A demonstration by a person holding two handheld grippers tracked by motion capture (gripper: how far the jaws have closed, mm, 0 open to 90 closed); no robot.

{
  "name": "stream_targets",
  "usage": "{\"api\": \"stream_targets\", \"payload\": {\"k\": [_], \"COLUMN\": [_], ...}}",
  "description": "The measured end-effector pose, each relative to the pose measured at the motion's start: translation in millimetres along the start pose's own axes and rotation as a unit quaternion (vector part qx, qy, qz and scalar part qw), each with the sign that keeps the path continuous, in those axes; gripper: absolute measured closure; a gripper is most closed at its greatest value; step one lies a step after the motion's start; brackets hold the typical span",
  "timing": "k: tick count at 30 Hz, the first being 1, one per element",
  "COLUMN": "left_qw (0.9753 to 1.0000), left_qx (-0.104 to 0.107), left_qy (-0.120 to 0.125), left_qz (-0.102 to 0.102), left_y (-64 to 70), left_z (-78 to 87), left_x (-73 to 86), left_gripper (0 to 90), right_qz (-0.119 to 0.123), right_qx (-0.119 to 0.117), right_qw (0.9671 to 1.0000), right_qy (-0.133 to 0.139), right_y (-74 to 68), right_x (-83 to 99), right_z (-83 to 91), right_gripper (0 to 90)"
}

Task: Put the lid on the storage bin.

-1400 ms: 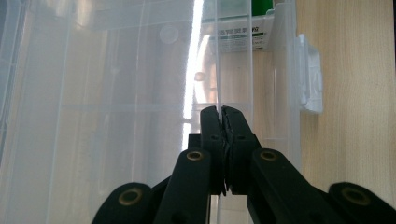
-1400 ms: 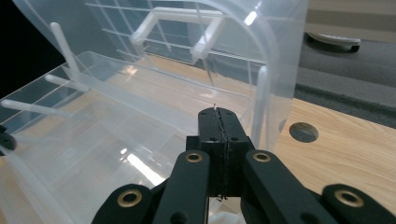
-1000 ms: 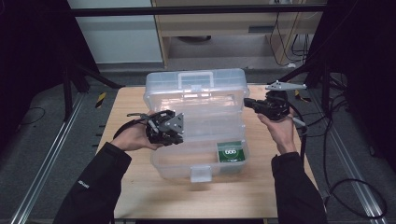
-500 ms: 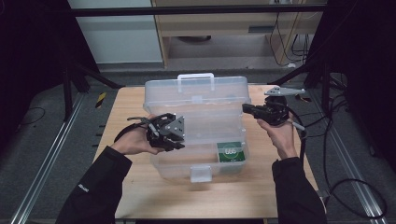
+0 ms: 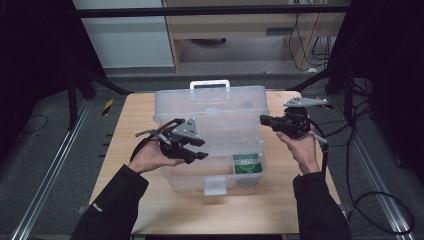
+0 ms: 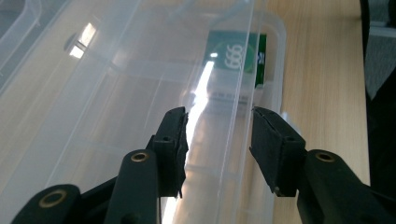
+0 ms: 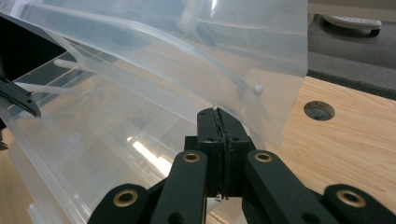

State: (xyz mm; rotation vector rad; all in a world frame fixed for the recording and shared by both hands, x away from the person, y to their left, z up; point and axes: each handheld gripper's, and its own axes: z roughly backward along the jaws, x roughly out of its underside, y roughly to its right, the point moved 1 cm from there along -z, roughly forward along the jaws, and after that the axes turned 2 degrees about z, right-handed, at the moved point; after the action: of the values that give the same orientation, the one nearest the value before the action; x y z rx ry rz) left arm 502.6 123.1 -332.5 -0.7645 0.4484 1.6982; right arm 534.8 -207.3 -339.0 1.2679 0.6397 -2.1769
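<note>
Lid-closing step in hand: right gripper [image 7: 219,116], jaws pressed together, bears on the lid [image 5: 220,107] of the clear box [image 5: 200,175] on the worktop [image 5: 125,130]; left gripper [image 5: 192,150], jaws spread, straddles the front wall; next, lower the lid squarely.

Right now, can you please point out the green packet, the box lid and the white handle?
green packet [image 5: 247,162]: high view, its printed top face.
box lid [image 5: 220,105]: high view, its clear raised panel.
white handle [image 5: 209,82]: high view, its top bar.
</note>
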Motion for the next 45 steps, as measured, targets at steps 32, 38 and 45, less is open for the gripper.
{"api": "stream_targets", "payload": {"k": [32,38,45], "left_qw": [0.9683,0.966,0.9627], "left_qx": [-0.111,-0.119,-0.134], "left_qy": [0.172,0.174,0.173], "left_qz": [0.142,0.149,0.16], "left_y": [11.4,12.4,12.0], "left_z": [9.0,13.4,23.6], "left_x": [36.3,46.6,61.2], "left_gripper": [89.2,89.6,89.7], "right_qz": [0.007,0.007,0.007], "right_qx": [-0.01,-0.012,-0.015], "right_qw": [0.9997,0.9996,0.9996], "right_qy": [-0.023,-0.024,-0.022], "right_y": [-6.6,-8.6,-10.3], "right_x": [15.5,20.3,26.7], "right_z": [3.9,5.0,6.1], "right_gripper": [90.0,90.0,90.0]}}
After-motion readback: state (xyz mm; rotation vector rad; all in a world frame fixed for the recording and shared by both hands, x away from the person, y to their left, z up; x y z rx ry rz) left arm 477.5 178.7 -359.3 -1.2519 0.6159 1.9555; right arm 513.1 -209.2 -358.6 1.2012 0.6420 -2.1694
